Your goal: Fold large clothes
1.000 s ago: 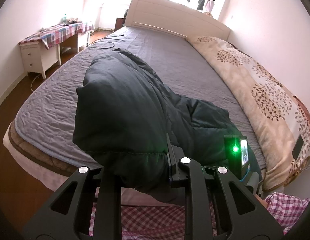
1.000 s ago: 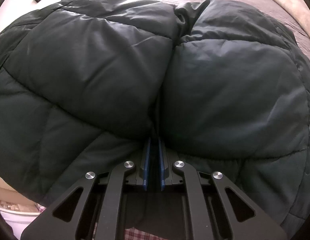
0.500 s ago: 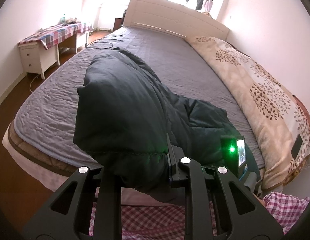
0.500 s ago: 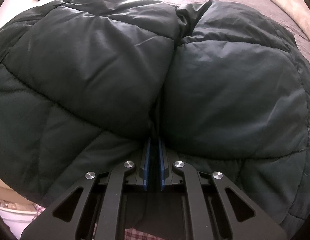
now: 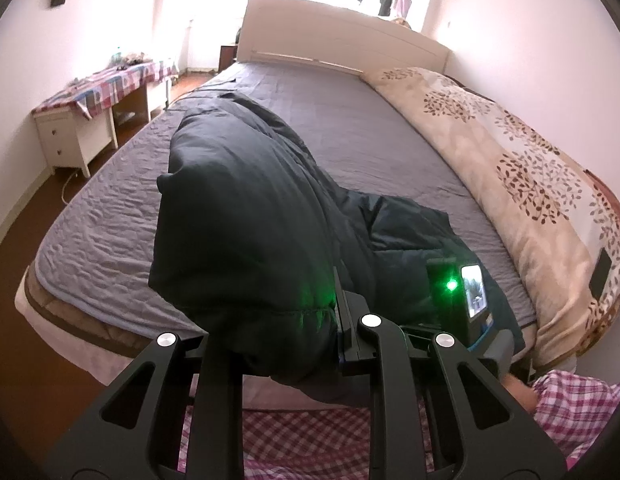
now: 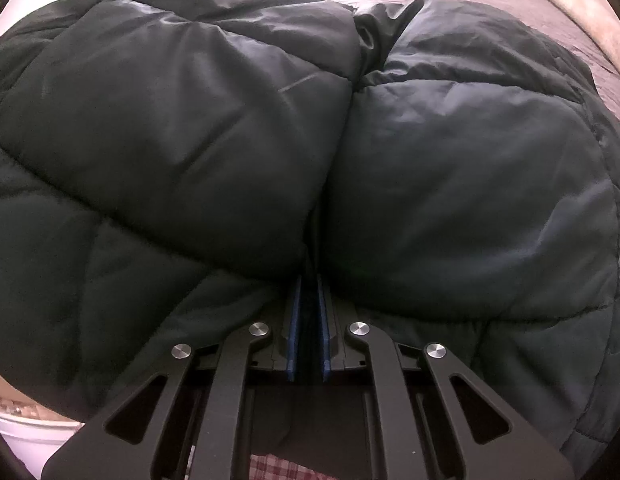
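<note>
A dark green puffer jacket (image 5: 245, 216) lies bunched on the near part of the grey bed (image 5: 350, 128). My left gripper (image 5: 310, 328) is shut on a thick fold of its near edge, which bulges over the left finger and hides it. In the left wrist view the right gripper's body (image 5: 462, 300) with a green light sits low on the jacket's right side. In the right wrist view the quilted jacket (image 6: 229, 128) fills the frame, and my right gripper (image 6: 309, 280) is shut on a seam fold pinched between its blue pads (image 6: 293, 320).
A beige floral duvet (image 5: 510, 168) runs along the bed's right side. A white desk with a checked cloth (image 5: 93, 100) stands at the left wall. The white headboard (image 5: 342, 44) is at the far end. A person's checked sleeve (image 5: 570, 404) shows at lower right.
</note>
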The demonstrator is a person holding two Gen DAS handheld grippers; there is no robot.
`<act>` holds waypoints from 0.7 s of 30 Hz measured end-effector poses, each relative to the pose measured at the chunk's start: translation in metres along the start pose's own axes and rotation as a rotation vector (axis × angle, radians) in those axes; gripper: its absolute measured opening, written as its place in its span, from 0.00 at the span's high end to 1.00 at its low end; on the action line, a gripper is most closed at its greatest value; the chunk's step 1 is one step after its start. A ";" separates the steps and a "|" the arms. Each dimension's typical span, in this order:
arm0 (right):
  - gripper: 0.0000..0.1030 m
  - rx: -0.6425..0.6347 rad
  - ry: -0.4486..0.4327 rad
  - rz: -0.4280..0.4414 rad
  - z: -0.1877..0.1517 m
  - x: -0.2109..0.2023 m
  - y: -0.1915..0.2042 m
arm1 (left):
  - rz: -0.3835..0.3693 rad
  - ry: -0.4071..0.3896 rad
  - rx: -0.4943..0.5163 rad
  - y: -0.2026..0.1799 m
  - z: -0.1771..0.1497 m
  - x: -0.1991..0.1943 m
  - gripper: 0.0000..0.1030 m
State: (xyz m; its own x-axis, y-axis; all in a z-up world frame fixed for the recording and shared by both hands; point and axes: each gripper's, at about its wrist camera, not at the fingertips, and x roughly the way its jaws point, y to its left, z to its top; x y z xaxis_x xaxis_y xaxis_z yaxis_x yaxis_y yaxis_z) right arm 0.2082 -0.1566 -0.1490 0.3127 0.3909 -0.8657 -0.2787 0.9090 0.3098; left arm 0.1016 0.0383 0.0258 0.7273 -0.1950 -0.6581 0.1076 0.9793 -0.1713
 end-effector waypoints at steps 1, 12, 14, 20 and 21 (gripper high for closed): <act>0.90 0.010 0.013 0.014 0.002 -0.004 -0.002 | 0.003 -0.002 0.004 0.000 0.001 -0.001 0.81; 0.88 0.211 -0.256 0.065 -0.042 -0.162 -0.117 | -0.013 -0.012 0.026 -0.014 0.004 -0.004 0.81; 0.88 0.266 -0.246 0.071 -0.052 -0.161 -0.140 | -0.016 -0.017 0.048 -0.021 0.005 -0.006 0.81; 0.88 0.341 -0.141 0.080 -0.065 -0.105 -0.160 | -0.024 -0.025 0.124 -0.048 0.009 -0.009 0.81; 0.87 0.342 -0.133 0.086 -0.066 -0.100 -0.161 | -0.026 -0.027 0.147 -0.055 0.009 -0.010 0.81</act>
State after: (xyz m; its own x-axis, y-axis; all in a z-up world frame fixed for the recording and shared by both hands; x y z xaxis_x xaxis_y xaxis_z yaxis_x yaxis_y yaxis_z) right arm 0.1619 -0.3513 -0.1387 0.4232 0.4626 -0.7790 0.0033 0.8590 0.5119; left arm 0.0945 -0.0127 0.0482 0.7404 -0.2212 -0.6348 0.2235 0.9716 -0.0779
